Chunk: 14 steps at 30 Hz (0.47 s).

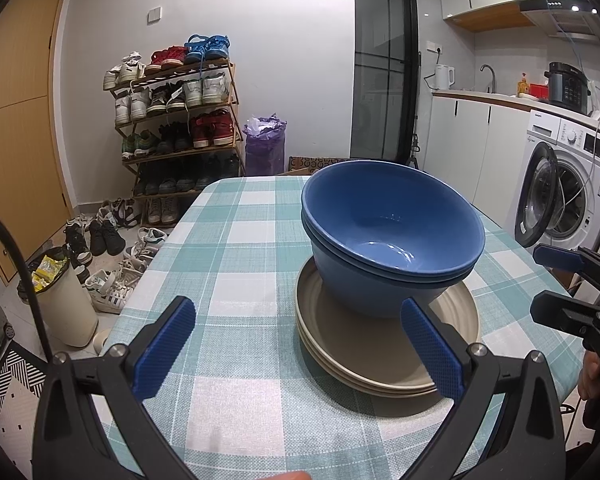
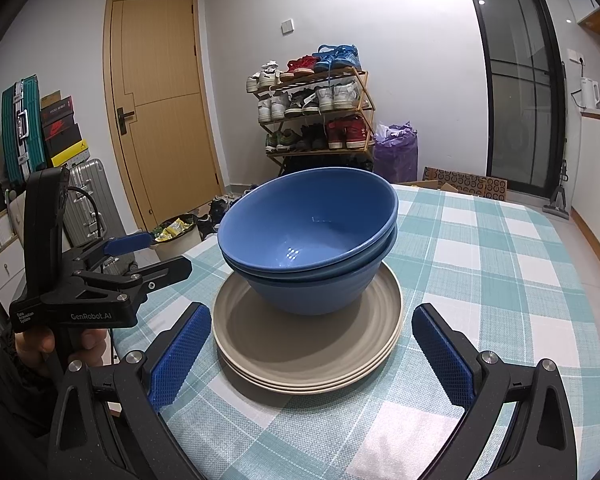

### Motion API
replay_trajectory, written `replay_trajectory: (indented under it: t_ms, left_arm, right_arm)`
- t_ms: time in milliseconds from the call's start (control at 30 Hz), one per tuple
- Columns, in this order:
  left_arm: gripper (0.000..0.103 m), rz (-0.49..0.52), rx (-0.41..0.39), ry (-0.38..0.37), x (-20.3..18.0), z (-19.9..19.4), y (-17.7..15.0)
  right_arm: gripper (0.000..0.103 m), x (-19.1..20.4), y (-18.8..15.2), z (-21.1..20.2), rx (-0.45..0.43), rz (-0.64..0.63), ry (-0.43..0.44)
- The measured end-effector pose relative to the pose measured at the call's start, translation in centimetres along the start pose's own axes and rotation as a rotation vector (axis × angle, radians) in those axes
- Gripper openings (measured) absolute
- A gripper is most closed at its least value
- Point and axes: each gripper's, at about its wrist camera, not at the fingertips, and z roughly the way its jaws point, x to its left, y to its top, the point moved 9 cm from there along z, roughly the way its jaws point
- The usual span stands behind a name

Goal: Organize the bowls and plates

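Two blue bowls (image 2: 306, 240) sat nested on the stacked beige plates (image 2: 308, 344) mid-counter (image 2: 500, 280). Left gripper (image 1: 300, 350) and right gripper (image 2: 312, 354) hovered nearby, jaws wide, empty. Stacking looked finished; next, probably, only backing away.

Two nested bowls (image 2: 306, 236) are sitting on a stack of plates (image 2: 300, 348), which is resting on the table (image 2: 480, 300). The left gripper (image 1: 296, 344) is hovering before the stack, the right gripper (image 2: 310, 354) likewise, each with jaws spread. A shoe rack (image 1: 176, 120) is standing behind the table
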Motion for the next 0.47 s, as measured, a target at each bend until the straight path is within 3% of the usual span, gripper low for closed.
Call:
replay_trajectory:
  t_ms: [467]
  left_arm:
    - [0.103, -0.002, -0.003, -0.008, -0.2, -0.1, -0.07]
  right_arm:
    - [0.102, 0.01, 0.04, -0.1, -0.003, -0.003, -0.002]
